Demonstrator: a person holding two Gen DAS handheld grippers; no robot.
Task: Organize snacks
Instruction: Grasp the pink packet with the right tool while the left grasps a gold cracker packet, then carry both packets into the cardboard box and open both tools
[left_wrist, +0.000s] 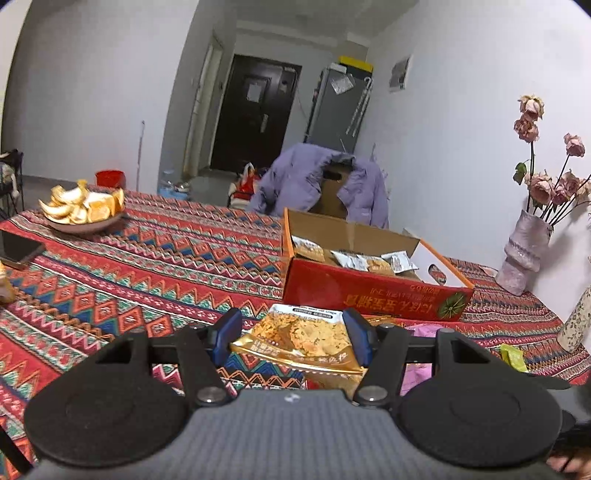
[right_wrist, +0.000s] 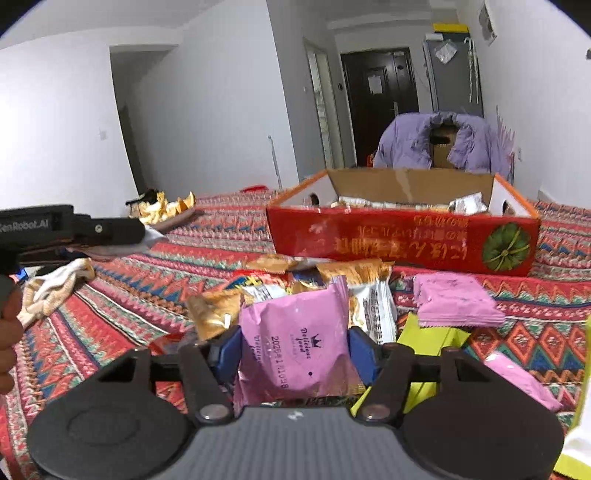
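My left gripper (left_wrist: 293, 334) is shut on a golden-brown cracker packet (left_wrist: 299, 338), held above the patterned tablecloth in front of the red cardboard box (left_wrist: 369, 295). The box holds several snack packets (left_wrist: 354, 258). My right gripper (right_wrist: 295, 349) is shut on a pink snack packet (right_wrist: 299, 347), held over a pile of loose golden, white, pink and yellow-green packets (right_wrist: 317, 280) that lies in front of the same red box (right_wrist: 402, 240).
A plate of orange peel (left_wrist: 83, 210) stands at the table's far left, a dark phone (left_wrist: 18, 247) near it. A vase of dried roses (left_wrist: 524, 251) stands at the right by the wall. A chair with a purple jacket (left_wrist: 317, 181) is behind the table. A cloth (right_wrist: 55, 288) lies at the left.
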